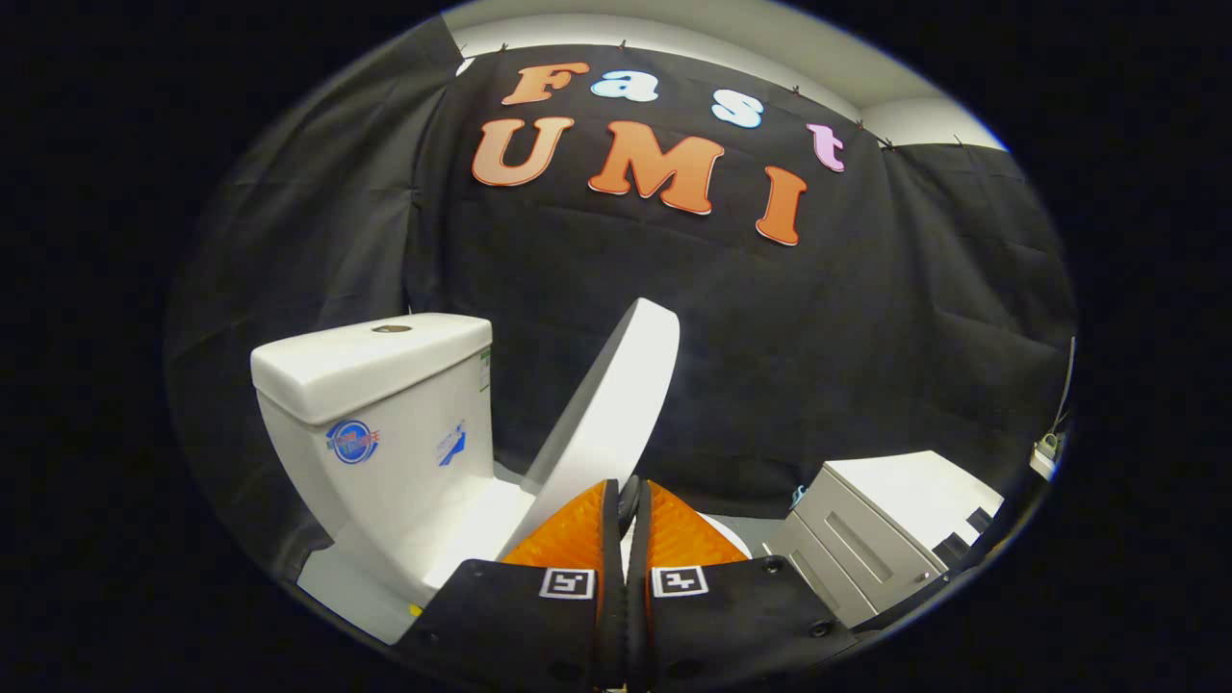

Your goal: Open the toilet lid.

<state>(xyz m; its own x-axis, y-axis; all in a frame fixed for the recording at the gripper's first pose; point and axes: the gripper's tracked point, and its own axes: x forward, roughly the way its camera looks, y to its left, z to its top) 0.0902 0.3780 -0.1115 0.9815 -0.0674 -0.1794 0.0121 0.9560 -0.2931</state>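
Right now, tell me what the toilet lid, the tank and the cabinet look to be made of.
Toilet lid, raised and tilted just ahead of the shut gripper: smooth white, satin sheen, probably plastic. Tank: glossy white with soft highlights and rounded edges, likely glazed ceramic. Cabinet beside the toilet: flat pale grey panels, matte, maybe painted board or laminate; hard to tell.

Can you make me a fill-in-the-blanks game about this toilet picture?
1. The lid is tilted up and leans toward the ____.
2. The tool has its fingers pressed ____, at the lid's lower edge.
3. The round flush button sits on ____ of the tank.
4. The grey cabinet stands on the far side of the lid from the ____.

Missing words: tank; together; top; tank
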